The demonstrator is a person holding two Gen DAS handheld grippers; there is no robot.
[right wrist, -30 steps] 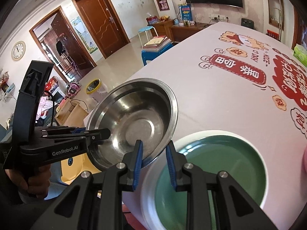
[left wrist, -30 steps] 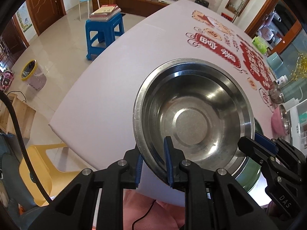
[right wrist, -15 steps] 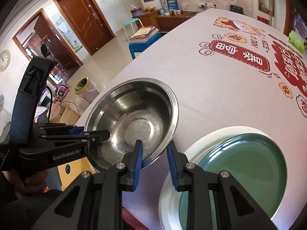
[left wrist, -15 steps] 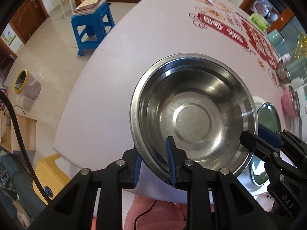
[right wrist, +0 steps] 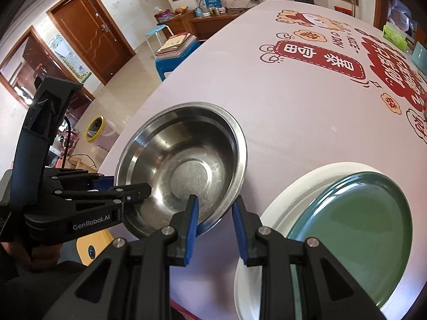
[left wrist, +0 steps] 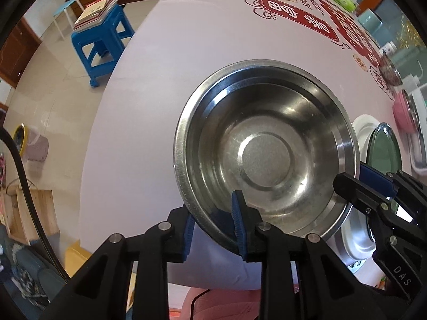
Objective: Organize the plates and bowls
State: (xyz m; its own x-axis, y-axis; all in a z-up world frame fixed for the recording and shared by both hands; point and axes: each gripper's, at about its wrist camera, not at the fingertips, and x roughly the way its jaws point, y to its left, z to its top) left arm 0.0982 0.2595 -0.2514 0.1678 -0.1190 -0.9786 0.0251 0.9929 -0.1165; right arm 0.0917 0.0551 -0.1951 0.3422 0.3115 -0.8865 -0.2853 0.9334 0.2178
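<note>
The steel bowl (left wrist: 267, 154) fills the middle of the left wrist view and the lower left of the right wrist view. It sits upright over the near edge of the table (right wrist: 293, 106). Whether its base rests on the cloth or hangs just above it cannot be told. It is empty, round and shallow, with a flat circular floor, a stepped wall, a broad rolled rim and fine scuffs in the shine.

The task looks to be partway through. A green plate (right wrist: 355, 234) already lies stacked on a white plate (right wrist: 272, 213) at the lower right of the right wrist view, just beside the bowl and apart from it. The bowl has not been let go. A pink bowl (left wrist: 401, 112) at the far right edge of the left wrist view stands well apart, probably yet to be gathered.

The left gripper (left wrist: 213, 229) straddles the bowl's near rim, one pad inside and one outside. Its jaws have just been opening with the rim between them, and whether the pads press on it cannot be told. The right gripper (right wrist: 214, 221) straddles the rim on the other side. A clear gap shows between the rim and its outer pad, so its jaws stand apart and do not clamp.

A blue stool (left wrist: 101, 40) with books stands on the floor at the upper left.
</note>
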